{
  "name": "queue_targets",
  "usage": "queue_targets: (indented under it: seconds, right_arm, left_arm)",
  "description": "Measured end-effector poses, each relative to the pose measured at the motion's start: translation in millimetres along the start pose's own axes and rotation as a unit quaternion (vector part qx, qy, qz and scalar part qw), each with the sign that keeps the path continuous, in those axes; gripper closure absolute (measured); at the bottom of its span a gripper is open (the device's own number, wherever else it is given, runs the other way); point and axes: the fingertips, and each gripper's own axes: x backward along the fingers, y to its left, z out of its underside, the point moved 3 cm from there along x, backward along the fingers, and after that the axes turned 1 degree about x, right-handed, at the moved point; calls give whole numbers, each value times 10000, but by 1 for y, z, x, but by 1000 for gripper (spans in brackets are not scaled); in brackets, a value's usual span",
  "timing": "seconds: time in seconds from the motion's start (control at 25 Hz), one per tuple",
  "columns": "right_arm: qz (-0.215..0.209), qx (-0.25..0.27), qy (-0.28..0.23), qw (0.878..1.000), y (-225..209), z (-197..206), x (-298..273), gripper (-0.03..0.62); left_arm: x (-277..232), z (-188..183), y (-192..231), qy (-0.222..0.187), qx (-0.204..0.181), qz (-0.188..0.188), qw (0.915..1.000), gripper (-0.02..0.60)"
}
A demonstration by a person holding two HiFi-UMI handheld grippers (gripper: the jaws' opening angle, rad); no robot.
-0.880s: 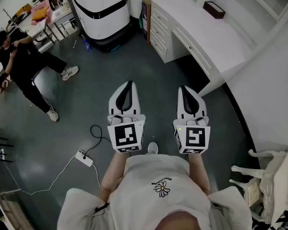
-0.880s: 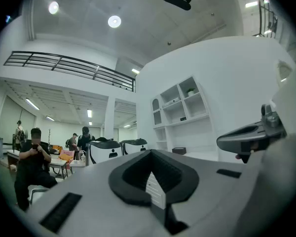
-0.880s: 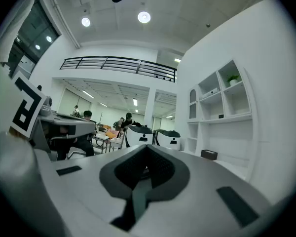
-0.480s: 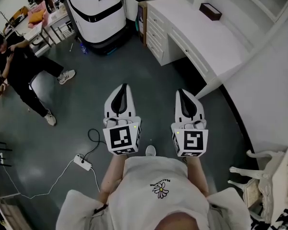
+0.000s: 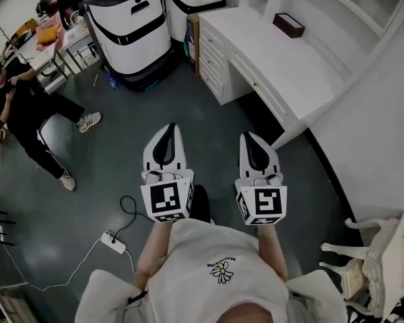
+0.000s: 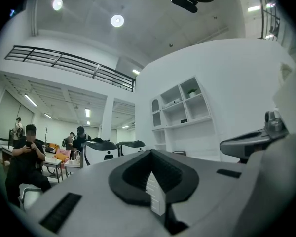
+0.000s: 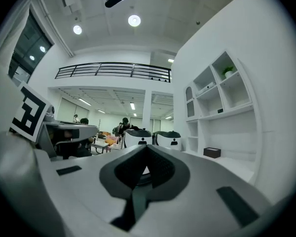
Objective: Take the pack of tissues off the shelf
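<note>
A dark box-shaped pack of tissues [image 5: 288, 25] lies on the white desk [image 5: 303, 73], below the white shelf unit [image 5: 363, 5] at the upper right. It also shows small in the right gripper view, where the pack of tissues [image 7: 212, 152] sits under the shelves [image 7: 222, 90]. My left gripper [image 5: 170, 128] and right gripper [image 5: 246, 137] hang side by side over the grey floor, well short of the desk. Both are shut, with nothing between the jaws. The left gripper [image 6: 150, 156] and right gripper [image 7: 148, 148] point level into the room.
Two big white-and-black robots [image 5: 131, 25] stand at the far left of the desk. A person in black [image 5: 27, 106] sits at the left. A power strip with cable [image 5: 113, 241] lies on the floor. A white chair [image 5: 377, 247] stands at the lower right.
The head view has shifted: desk, tissue pack and robots slid left and down a little. A dark trouser leg now shows between the grippers. Both grippers stay shut, side by side.
</note>
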Motion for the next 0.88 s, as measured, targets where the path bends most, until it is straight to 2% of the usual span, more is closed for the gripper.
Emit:
queue_targets:
  seconds: [0.24, 0.44, 0.88]
  right_arm:
    - [124, -114, -186, 9997, -23, 3, -47, 591]
    - [214, 57, -74, 9997, -39, 10, -104, 591]
    - [471, 67, 102, 9988, -95, 3, -293, 591]
  left_arm:
    - [-55, 2, 8, -262, -33, 154, 9995, 583]
    - [-121, 12, 24, -226, 69, 271, 9994, 583]
    - [-318, 16, 81, -108, 122, 529, 9985, 583]
